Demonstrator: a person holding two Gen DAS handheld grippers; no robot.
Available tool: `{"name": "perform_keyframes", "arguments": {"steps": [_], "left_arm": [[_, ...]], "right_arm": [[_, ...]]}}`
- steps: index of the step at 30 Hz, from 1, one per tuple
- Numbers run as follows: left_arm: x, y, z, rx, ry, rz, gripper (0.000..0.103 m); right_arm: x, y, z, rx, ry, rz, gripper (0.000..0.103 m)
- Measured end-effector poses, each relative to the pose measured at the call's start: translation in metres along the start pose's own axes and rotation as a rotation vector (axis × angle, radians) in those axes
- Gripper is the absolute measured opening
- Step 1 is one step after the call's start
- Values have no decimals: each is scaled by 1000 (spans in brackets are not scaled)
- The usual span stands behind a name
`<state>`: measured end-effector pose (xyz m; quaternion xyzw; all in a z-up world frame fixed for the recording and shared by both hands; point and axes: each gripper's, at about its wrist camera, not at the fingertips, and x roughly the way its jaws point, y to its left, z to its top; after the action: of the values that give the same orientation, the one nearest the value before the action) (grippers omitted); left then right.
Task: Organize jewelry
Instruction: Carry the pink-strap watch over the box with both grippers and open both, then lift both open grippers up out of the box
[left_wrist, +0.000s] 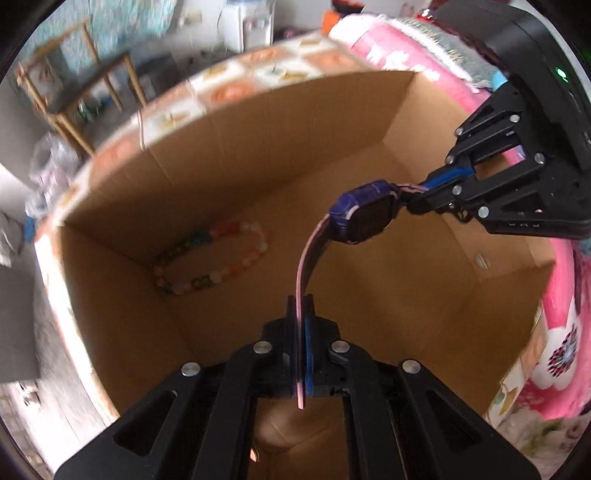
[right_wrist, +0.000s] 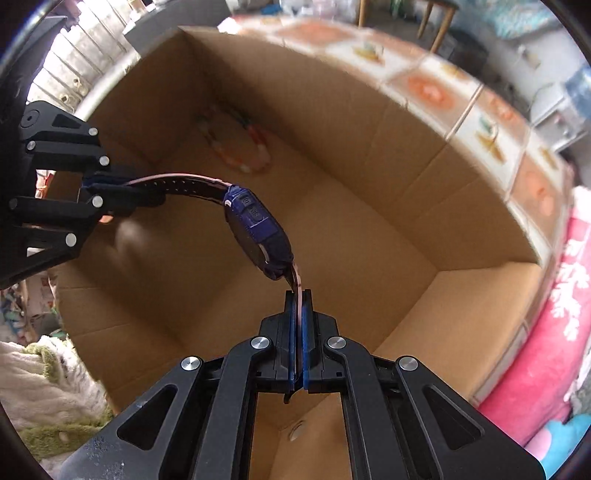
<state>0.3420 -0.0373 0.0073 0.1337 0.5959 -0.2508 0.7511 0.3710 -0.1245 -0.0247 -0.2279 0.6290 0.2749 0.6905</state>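
Blue watch (left_wrist: 369, 218) above box (left_wrist: 258, 122), bead bracelet (left_wrist: 210, 258) inside

Far ahead of my left tongs (left_wrist: 301, 306) stands a blurred wooden stool (left_wrist: 74, 92), a white unit (left_wrist: 245, 26) to its right. Right of my right tongs (right_wrist: 298, 299) lies a pink flowered blanket (right_wrist: 546, 332); at their lower left is a fluffy white-and-green cloth (right_wrist: 48, 387), and ahead an orange-checked cover (right_wrist: 424, 88).

A wooden-legged table (left_wrist: 79, 92) stands on the grey floor (left_wrist: 22, 325) beyond a bed spread with a tile-patterned cover (right_wrist: 461, 107) and a pink floral blanket (right_wrist: 554, 332).
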Motion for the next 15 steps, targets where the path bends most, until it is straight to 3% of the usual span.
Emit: {"name": "perform_keyframes", "arguments": {"steps": [2,3,6,12,15], "left_arm": [[11,10,8,-39,49,-11,6],[14,14,10,-56,64,-5,6],[14,22,13,-75,52,6,19],[-16,25,7,-84,-79,19,22],[-45,23,-1,-76,-176,44,29]], "right_arm": [[5,-3,4,6,23,-25,14],[6,-4,5,7,21,-51,14],[1,-4,4,-7,-5,-104,14],[-21,-2,-6,32,-88,-111,16],[-31,7,-12,47,-131,-71,25]]}}
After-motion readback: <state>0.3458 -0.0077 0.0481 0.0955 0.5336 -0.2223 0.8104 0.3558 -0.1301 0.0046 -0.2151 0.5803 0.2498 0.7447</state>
